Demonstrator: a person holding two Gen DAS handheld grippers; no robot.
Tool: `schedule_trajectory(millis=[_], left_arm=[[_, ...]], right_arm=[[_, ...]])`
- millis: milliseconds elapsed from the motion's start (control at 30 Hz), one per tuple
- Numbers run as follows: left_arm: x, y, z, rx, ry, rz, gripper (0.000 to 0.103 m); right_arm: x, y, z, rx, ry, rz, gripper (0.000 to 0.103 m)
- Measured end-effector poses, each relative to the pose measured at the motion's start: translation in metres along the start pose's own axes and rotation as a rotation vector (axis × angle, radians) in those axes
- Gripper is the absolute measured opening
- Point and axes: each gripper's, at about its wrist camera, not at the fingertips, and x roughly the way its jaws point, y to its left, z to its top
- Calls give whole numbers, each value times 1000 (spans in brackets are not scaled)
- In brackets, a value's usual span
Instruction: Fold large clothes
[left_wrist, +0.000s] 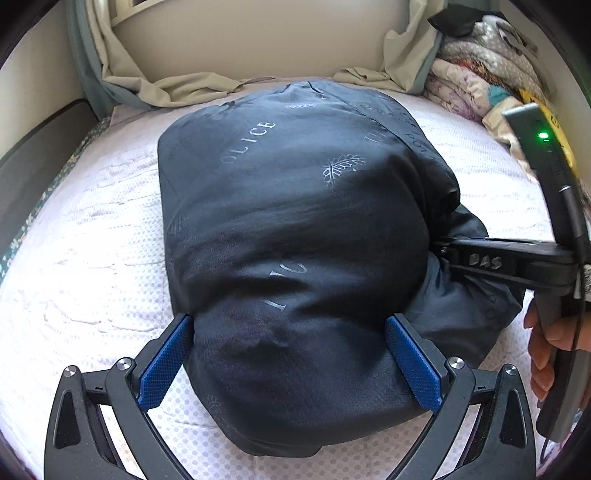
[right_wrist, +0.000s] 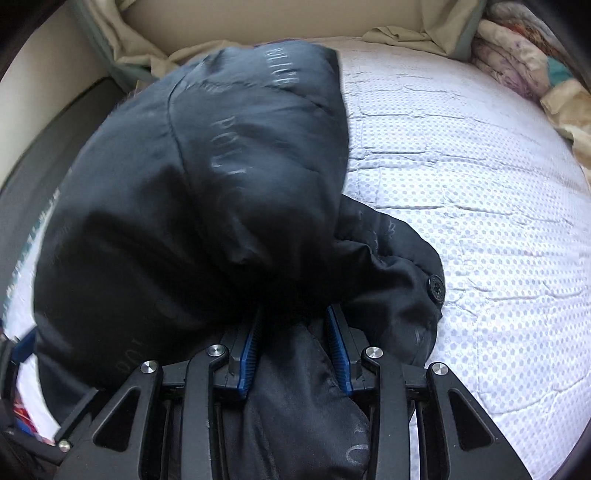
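Button only in right wrist view; clothes pile clearer in left.

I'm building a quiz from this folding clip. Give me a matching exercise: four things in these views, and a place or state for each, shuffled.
Things:
1. dark jacket
2. left tool
3. right tool
4. pile of bedding

Places or states:
A. pads pinching a fold of dark cloth
B. heaped at the far right corner of the bed
C. lying bundled on the white mattress cover
D. fingers wide apart, straddling the near end of the bundle

Pairs: 1-C, 2-D, 3-A, 4-B
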Motion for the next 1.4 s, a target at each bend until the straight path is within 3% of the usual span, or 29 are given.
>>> schedule_trajectory(millis=[133,200,400,500,600,800,1400], left_arm=[[-15,11,-1,-55,-6,-20,103],[-24,16,-3,-62,-8,-11,103],[-62,22,-19,-49,-75,79,103],[-75,23,-35,-61,-79,94,103],[-88,22,-48,-61,-84,117,103],[-102,16,-66,-37,-87,258,103],[-105,20,-69,-101,-89,219,103]], right_arm=[[-30,-12,2,61,-5,29,59],[-52,-15,0,66,-33,66,78],[-132,-2,-32,-15,-231,13,101],[-150,13,-60,-74,-265,-7,103],[-154,32,-84,-144,-238,-24,103],[-154,41,-119,-140,-210,-102,103],[-148,39,-130,-107,-171,-78,103]])
